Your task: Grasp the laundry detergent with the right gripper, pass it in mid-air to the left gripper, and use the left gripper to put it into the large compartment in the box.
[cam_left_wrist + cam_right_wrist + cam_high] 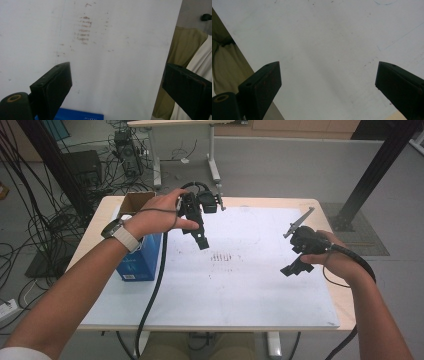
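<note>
Both tools hang in the air above the counter [300,204], each held in one hand, and neither touches anything.

The left tool [200,237] sits in the left hand [155,217], lifted over the far left part of the white sheet [240,290] that covers most of the counter. In the left gripper view its two jaws stand wide apart with nothing between them; the sheet lies below. A patch of brown smudges [83,28] marks the sheet ahead of these jaws, and in the high view the same patch lies just right of the tool's tip and nearer the person. A blue box [142,257] stands on the counter just left of this tool, under the left wrist; a strip of it shows at the bottom of the left gripper view, behind the jaws. A brown cardboard box [136,200] stands just beyond it. A black cable [152,295] trails from the left tool down over the counter's near edge.

The right tool [295,267] is in the right hand [332,257], well to the right of the left one, over the right part of the sheet. Its jaws are also spread wide and empty in the right gripper view, with bare sheet below them and the sheet's edge running past the left jaw.
</note>
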A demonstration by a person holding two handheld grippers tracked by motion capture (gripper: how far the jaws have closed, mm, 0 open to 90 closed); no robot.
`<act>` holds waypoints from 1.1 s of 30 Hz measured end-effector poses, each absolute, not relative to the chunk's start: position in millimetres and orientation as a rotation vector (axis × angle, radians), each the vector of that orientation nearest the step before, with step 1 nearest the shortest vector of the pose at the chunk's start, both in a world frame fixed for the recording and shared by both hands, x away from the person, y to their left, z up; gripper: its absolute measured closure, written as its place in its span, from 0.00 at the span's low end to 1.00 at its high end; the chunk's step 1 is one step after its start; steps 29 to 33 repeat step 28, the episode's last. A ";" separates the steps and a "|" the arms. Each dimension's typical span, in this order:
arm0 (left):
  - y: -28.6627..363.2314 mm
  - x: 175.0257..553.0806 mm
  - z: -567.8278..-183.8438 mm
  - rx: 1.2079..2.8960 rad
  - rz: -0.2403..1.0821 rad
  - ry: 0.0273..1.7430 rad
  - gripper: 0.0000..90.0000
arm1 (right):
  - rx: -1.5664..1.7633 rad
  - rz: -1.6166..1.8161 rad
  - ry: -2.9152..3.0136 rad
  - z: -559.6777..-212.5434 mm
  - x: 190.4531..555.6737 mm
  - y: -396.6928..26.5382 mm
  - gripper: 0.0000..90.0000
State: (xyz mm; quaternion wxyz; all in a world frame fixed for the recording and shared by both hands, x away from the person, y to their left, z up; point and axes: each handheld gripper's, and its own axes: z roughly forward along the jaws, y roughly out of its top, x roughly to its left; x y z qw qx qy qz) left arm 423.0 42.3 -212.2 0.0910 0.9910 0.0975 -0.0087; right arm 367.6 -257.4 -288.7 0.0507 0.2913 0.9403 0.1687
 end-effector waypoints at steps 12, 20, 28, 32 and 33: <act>48.2 424.6 -213.6 2.935 -0.024 0.320 0.11 | 0.876 0.513 2.872 -291.6 370.7 -252.9 0.07; 50.5 426.0 -217.3 2.937 -0.031 0.327 0.11 | 0.872 0.518 2.877 -293.2 371.3 -251.4 0.07; 50.4 429.9 -220.3 2.926 -0.028 0.355 0.10 | 0.876 0.526 2.875 -294.6 369.8 -252.4 0.07; 50.4 429.9 -220.3 2.926 -0.028 0.355 0.10 | 0.876 0.526 2.875 -294.6 369.8 -252.4 0.07; 50.4 429.9 -220.3 2.926 -0.028 0.355 0.10 | 0.876 0.526 2.875 -294.6 369.8 -252.4 0.07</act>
